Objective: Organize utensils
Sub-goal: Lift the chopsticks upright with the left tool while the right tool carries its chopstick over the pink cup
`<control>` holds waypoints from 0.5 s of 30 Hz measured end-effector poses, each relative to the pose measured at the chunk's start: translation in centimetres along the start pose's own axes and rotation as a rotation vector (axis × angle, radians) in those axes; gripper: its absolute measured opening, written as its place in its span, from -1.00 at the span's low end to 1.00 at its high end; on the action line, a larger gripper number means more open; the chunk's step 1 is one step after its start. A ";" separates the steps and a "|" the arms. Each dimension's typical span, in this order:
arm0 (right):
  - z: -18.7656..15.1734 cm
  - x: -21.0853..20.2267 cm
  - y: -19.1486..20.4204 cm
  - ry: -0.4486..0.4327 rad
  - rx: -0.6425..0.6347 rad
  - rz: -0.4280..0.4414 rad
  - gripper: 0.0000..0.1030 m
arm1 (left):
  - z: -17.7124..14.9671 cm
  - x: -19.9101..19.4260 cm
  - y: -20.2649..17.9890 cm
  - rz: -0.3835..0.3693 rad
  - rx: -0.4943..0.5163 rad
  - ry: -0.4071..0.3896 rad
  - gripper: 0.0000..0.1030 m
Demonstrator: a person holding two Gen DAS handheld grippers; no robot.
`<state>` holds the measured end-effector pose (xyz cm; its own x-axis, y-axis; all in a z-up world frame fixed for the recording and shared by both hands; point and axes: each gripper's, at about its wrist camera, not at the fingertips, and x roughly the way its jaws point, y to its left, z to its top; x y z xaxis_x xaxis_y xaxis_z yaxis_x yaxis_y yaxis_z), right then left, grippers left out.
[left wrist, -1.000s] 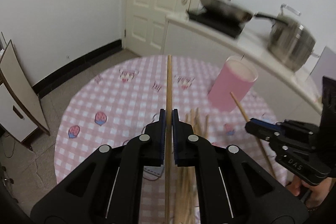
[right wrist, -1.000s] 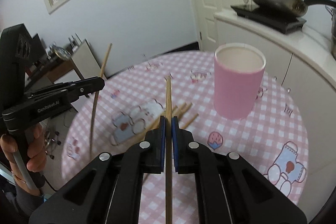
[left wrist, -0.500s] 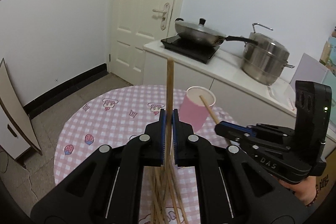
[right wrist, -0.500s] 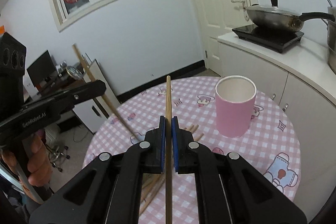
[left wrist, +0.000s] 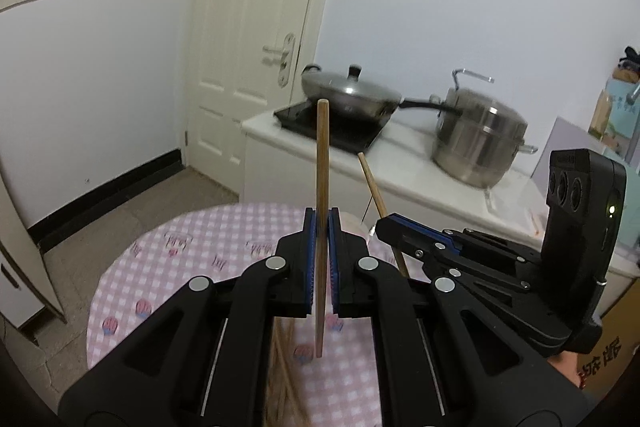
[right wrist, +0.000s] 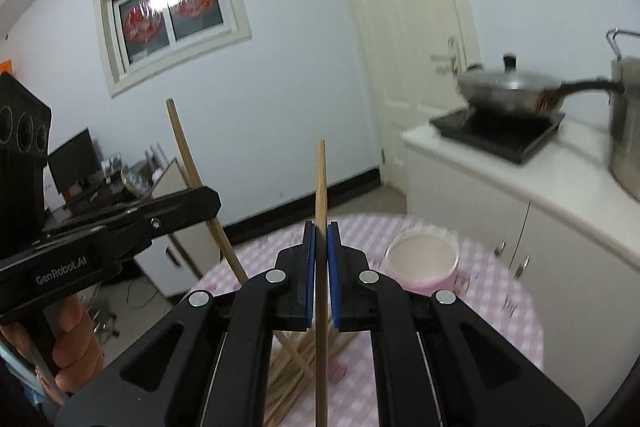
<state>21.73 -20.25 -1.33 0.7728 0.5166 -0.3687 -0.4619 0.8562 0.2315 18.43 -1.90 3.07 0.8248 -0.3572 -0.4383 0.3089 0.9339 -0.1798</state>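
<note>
My left gripper [left wrist: 321, 227] is shut on a wooden chopstick [left wrist: 322, 155] that stands upright above the pink checked table [left wrist: 168, 267]. My right gripper [right wrist: 320, 231] is shut on a second chopstick [right wrist: 320, 183], also upright. In the left wrist view the right gripper [left wrist: 384, 225] sits just to the right, its chopstick [left wrist: 370, 183] leaning left. From the right wrist, the left gripper [right wrist: 208, 201] shows at the left with its chopstick [right wrist: 184, 151]. An open pink cup [right wrist: 422, 263] stands on the table right of my right gripper. Several loose chopsticks [right wrist: 296, 359] lie under both grippers.
A white counter [left wrist: 400, 155] behind the table carries a lidded wok [left wrist: 348, 97] on a black hob and a steel pot [left wrist: 478, 139]. A white door [left wrist: 256, 47] is at the back. A hand [right wrist: 76, 343] grips the left tool's handle; a desk with a monitor [right wrist: 74, 159] stands behind it.
Both grippers have risen with their chopsticks and tipped upward. The table and pink cup have sunk lower in both views, and the cup is now mostly hidden in the left wrist view.
</note>
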 end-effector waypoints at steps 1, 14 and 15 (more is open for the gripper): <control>0.6 0.0 -0.3 -0.022 -0.004 -0.005 -0.91 | 0.8 0.2 -0.4 -0.006 0.005 -0.018 -0.88; 5.4 4.6 -5.9 -0.218 0.009 -0.064 -0.91 | 7.0 7.0 -0.6 -0.029 -0.048 -0.099 -0.88; 5.6 5.0 -6.5 -0.236 0.017 -0.064 -0.91 | 7.2 7.4 -0.4 -0.029 -0.054 -0.105 -0.88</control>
<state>31.06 -23.33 0.41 0.8816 0.4428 -0.1634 -0.4023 0.8860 0.2305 27.81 -4.85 6.23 0.8617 -0.3781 -0.3384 0.3097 0.9202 -0.2397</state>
